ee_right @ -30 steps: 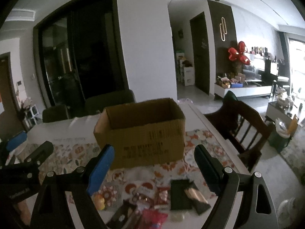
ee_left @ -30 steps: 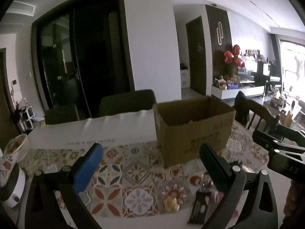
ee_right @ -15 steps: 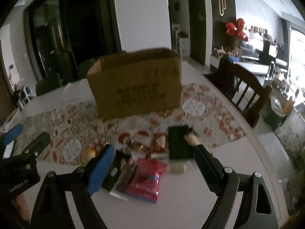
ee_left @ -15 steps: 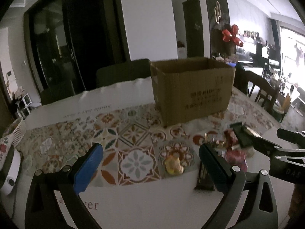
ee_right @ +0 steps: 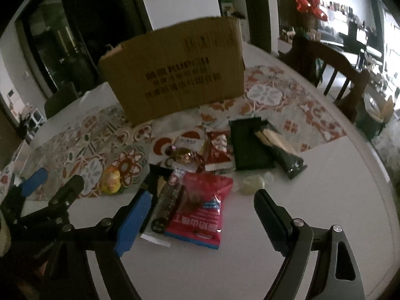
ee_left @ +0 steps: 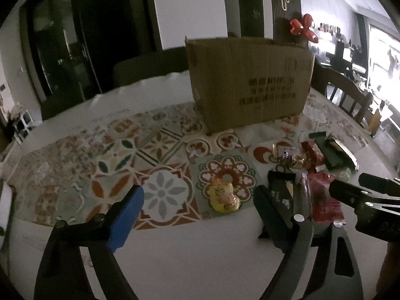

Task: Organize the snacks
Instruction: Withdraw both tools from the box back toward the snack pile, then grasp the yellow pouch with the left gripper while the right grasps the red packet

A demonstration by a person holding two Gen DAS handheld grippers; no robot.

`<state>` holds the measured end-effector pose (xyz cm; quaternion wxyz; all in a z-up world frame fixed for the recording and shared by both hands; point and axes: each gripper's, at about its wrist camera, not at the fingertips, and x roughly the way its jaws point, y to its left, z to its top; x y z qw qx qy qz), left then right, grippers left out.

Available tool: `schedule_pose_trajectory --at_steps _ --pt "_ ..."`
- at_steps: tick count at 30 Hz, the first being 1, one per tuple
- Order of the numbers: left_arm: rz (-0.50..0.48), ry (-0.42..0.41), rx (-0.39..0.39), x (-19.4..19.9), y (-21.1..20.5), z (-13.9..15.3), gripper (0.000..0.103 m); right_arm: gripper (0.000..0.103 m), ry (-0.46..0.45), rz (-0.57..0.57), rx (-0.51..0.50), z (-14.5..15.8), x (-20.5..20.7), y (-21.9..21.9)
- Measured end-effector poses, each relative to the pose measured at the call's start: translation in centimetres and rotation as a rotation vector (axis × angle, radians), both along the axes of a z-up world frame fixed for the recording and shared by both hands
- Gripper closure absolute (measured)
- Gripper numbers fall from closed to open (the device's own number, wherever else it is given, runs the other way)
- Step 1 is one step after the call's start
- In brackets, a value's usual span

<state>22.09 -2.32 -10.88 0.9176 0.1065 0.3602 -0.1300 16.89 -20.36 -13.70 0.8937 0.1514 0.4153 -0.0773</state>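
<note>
Directly ahead of the right gripper (ee_right: 197, 215), jaws apart, just narrowed and empty, the red packet (ee_right: 200, 207) lies on the worktop (ee_right: 312, 200) nearer than the box (ee_right: 175, 75), long axis running away, nearer this gripper than the left.

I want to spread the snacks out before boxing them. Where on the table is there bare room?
Free: the patterned cloth left of the yellow wrapped sweet, and the plain white tabletop right of the dark green packets. Crowded: the strip before the brown cardboard box, around the red snack bag.
</note>
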Motion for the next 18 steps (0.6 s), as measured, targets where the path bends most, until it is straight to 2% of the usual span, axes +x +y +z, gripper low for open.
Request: schedule_pose_trajectory --at_steps 4,6,8,18 --pt "-0.005 0.024 0.015 1.1 -0.7 -1.3 0.019 0.025 0.038 -0.006 0.024 -1.3 0.8 -0.3" --pt "-0.012 0.041 0.019 1.6 -1.1 -1.9 0.020 0.031 0.048 -0.005 0.030 -1.7 1.1 -0.4" --pt "-0.014 0.057 0.021 2.0 -1.5 -2.4 0.023 0.031 0.062 -0.001 0.042 -2.1 1.4 -0.5" --pt "-0.035 0.144 -0.005 3.4 -2.2 -4.2 0.049 0.043 0.086 0.010 0.063 -3.1 2.3 -0.7"
